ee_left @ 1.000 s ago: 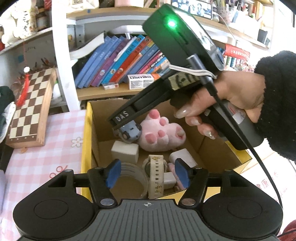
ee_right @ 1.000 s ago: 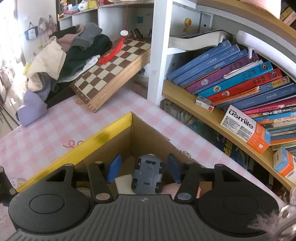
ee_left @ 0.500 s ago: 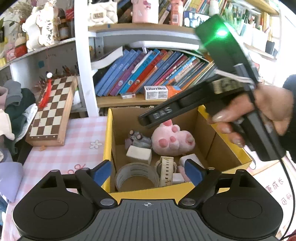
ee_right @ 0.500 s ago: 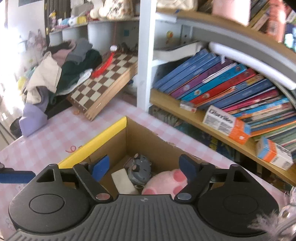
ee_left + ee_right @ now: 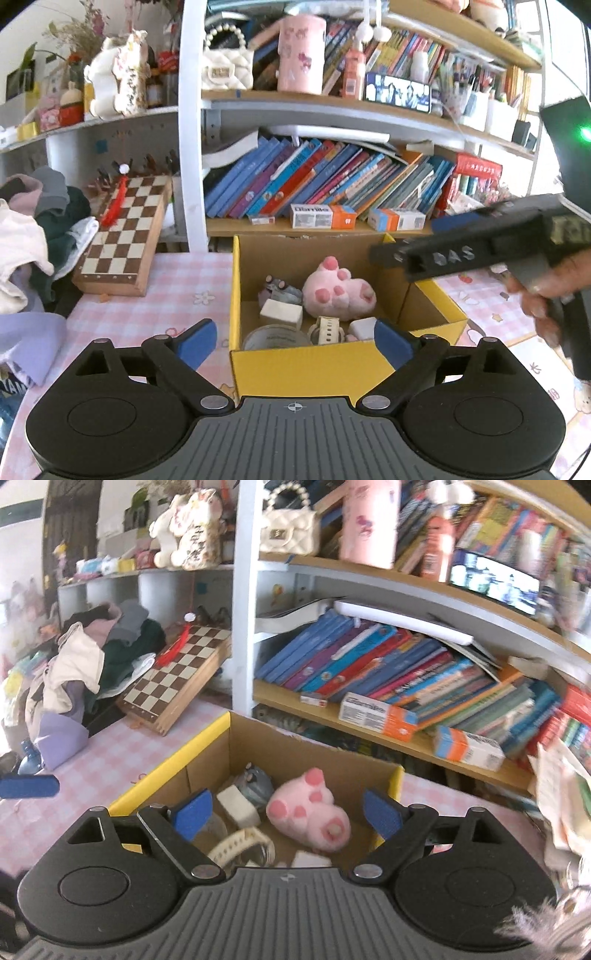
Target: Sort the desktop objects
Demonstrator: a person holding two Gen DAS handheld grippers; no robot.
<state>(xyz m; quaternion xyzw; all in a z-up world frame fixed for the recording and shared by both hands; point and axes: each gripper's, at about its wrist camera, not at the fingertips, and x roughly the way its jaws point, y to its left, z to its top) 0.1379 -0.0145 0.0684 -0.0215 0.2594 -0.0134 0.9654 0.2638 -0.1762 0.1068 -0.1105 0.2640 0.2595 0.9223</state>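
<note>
A yellow-edged cardboard box (image 5: 306, 363) stands on the pink checked table. In it lie a pink plush paw (image 5: 338, 291), a grey toy car (image 5: 279, 290), a white block (image 5: 280, 314), a tape roll (image 5: 275, 338) and a cream watch (image 5: 327, 326). My left gripper (image 5: 293, 341) is open and empty, in front of the box's near wall. My right gripper (image 5: 286, 814) is open and empty above the box; it also shows in the left wrist view (image 5: 480, 240), raised at the right. In the right wrist view the plush (image 5: 314, 812), the car (image 5: 255, 784) and the box (image 5: 207, 742) lie below.
A bookshelf with leaning books (image 5: 314, 177) stands right behind the box. A folded chessboard (image 5: 125, 236) leans at the left, beside a heap of clothes (image 5: 29, 236). Small cartons (image 5: 321, 216) lie on the lower shelf.
The right gripper let go of the grey toy car into the box, opened and rose to the right. Both grippers pulled back and up from the box, and the left opened wider.
</note>
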